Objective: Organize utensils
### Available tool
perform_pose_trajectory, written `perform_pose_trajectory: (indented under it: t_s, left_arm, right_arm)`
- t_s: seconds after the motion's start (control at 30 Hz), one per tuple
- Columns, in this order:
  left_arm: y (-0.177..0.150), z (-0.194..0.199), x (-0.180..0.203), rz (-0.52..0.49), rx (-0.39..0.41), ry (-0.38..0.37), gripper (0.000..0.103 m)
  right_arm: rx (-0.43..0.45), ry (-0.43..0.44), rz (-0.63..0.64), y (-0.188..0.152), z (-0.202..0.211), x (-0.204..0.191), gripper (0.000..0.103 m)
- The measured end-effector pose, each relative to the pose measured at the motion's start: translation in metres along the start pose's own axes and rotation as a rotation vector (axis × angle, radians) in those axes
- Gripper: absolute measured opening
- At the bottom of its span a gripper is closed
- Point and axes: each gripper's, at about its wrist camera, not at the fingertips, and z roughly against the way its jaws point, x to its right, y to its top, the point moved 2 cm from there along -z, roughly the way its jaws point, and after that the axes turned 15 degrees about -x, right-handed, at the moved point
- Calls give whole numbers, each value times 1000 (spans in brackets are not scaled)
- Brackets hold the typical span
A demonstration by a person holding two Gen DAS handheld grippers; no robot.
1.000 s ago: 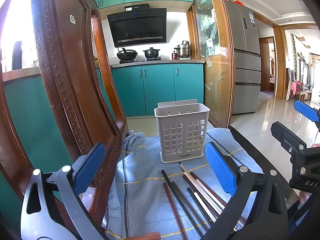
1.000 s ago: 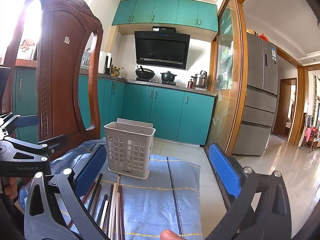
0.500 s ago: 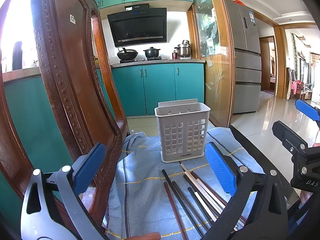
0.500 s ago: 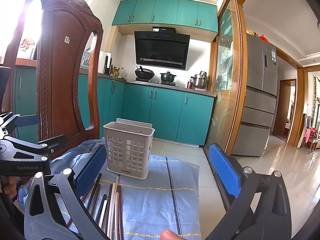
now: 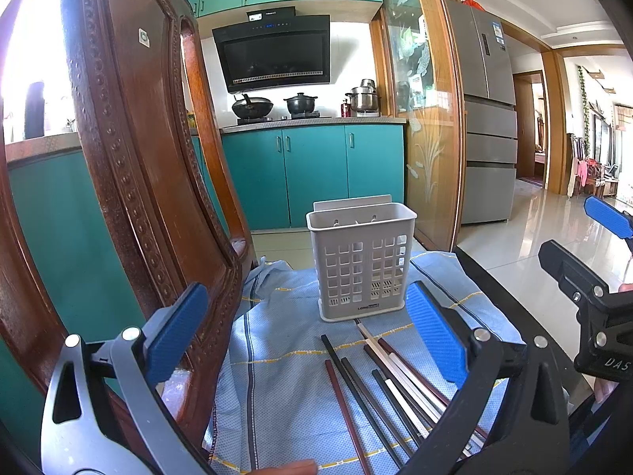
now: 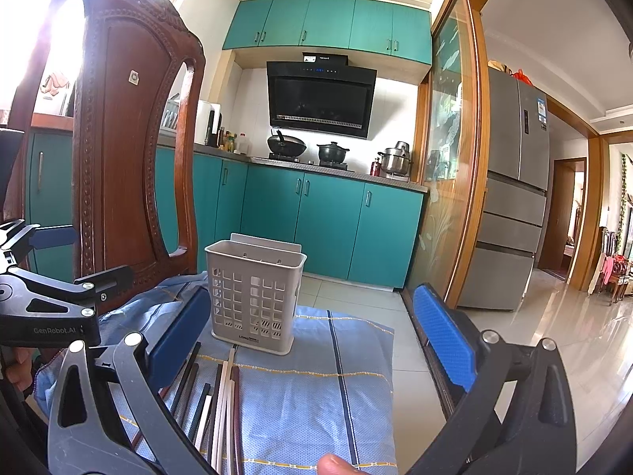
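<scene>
A grey slotted utensil holder (image 5: 362, 261) stands upright and looks empty on a blue cloth (image 5: 277, 388); it also shows in the right wrist view (image 6: 255, 297). Several chopsticks (image 5: 379, 388), black, dark red and white, lie side by side on the cloth in front of it, also in the right wrist view (image 6: 221, 399). My left gripper (image 5: 304, 340) is open and empty, above the chopsticks. My right gripper (image 6: 312, 336) is open and empty, above the cloth to the right of the chopsticks.
A carved wooden chair back (image 5: 134, 166) rises close on the left, against the cloth's edge. The table's dark right edge (image 6: 425, 344) drops to a tiled floor. Teal kitchen cabinets (image 6: 316, 213) and a fridge (image 6: 510, 217) stand far behind.
Both views have shifted only slightly; the holder sits a touch lower and nearer in the frames. Both grippers stay open and empty.
</scene>
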Motion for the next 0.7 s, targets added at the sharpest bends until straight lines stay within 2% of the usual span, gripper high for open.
perform_pose_trajectory:
  t_s: [0.7]
  left_arm:
    - [0,-2,-2,-4,-9,3,100]
  right_arm:
    - [-3,-5,7,-1,1,6,100]
